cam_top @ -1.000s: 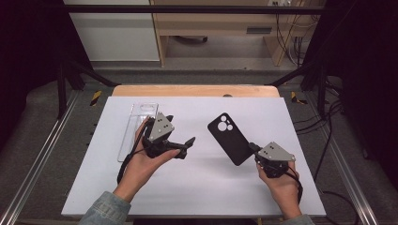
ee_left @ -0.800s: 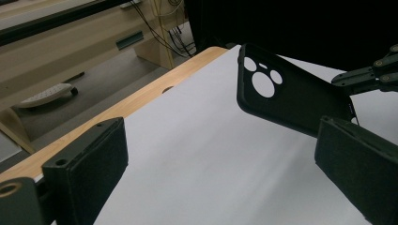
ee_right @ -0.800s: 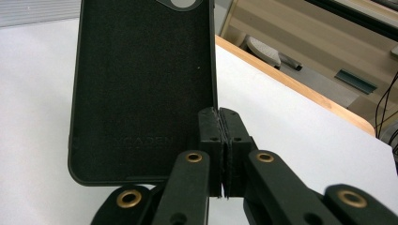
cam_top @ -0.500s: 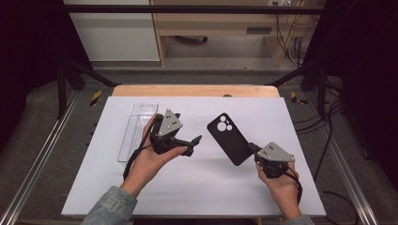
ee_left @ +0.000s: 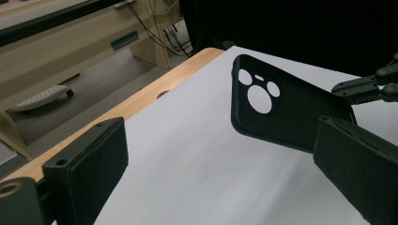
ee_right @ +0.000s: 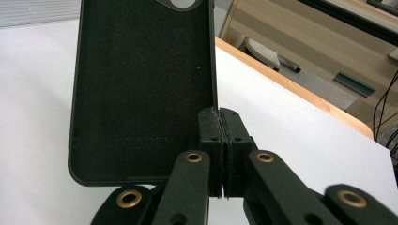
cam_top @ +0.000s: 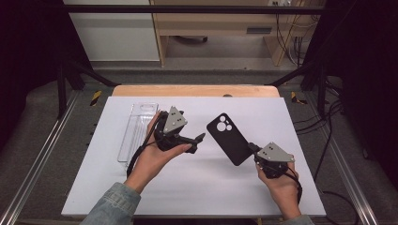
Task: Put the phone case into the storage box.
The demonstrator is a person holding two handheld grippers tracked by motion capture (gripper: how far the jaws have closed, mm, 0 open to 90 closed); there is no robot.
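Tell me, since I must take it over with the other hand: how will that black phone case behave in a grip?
The matte black soft-lined phone case probably stays fairly stiff: pinched at one edge by the right hand-held gripper, it doesn't sag. An empty shell, likely light. Its matte surface looks unlikely to slip.

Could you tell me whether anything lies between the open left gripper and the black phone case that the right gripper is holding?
Nothing visible does. The left gripper points toward the black phone case, with bare white table between them. The right gripper grips the case's edge from the far side. The clear case lies behind the left hand.
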